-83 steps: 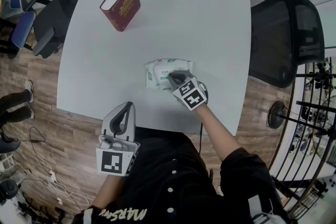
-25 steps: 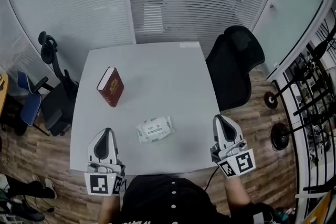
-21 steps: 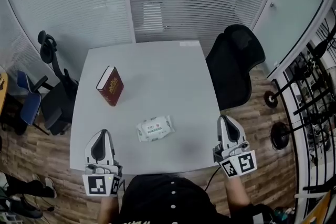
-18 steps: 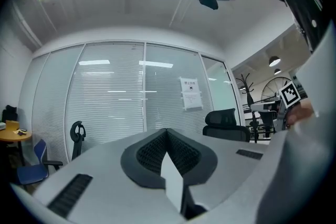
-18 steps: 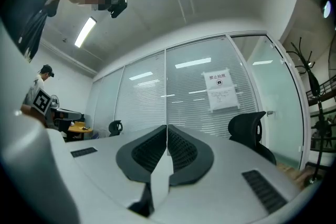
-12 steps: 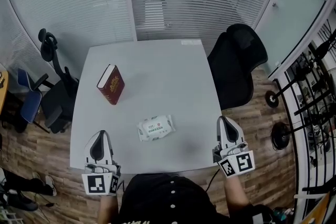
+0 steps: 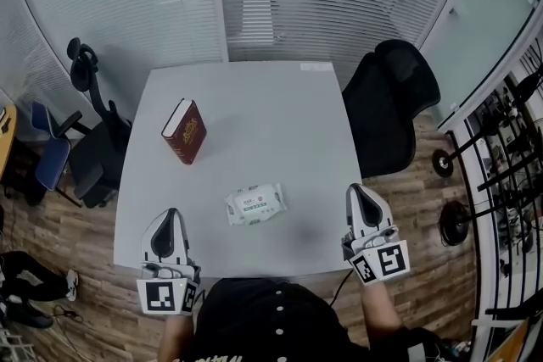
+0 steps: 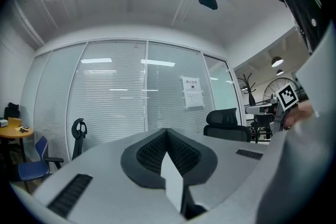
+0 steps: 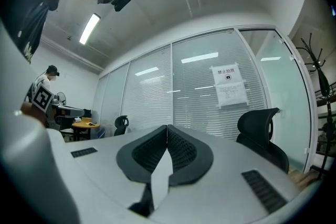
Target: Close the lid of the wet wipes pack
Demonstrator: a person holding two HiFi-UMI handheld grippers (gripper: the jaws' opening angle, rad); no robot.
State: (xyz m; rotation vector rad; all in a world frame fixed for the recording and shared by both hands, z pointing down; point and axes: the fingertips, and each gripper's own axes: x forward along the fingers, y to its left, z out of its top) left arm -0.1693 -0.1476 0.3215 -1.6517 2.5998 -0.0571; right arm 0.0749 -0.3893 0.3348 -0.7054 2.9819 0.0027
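**A:** Where is the pack?

**B:** The flat white wet wipes pack with green print [image 7: 255,203] lies near the front edge of the pale grey square table [image 7: 271,97]. It sits between your two grippers and well apart from both. It is too small in the head view to tell how its lid sits.

**A:** And the grippers?

**B:** Your left gripper [image 7: 168,214] hangs over the table's near left corner. Your right gripper [image 7: 362,189] is just off the near right edge. Both point level, away from you. Each one's dark ribbed pads [image 8: 149,153] [image 9: 149,150] are pressed together with nothing between them.

**A:** Anything else?

**B:** A dark red hardback book [image 7: 184,130] lies on the table's left side, well apart from the pack. A black mesh office chair [image 7: 390,106] stands beside the right edge.
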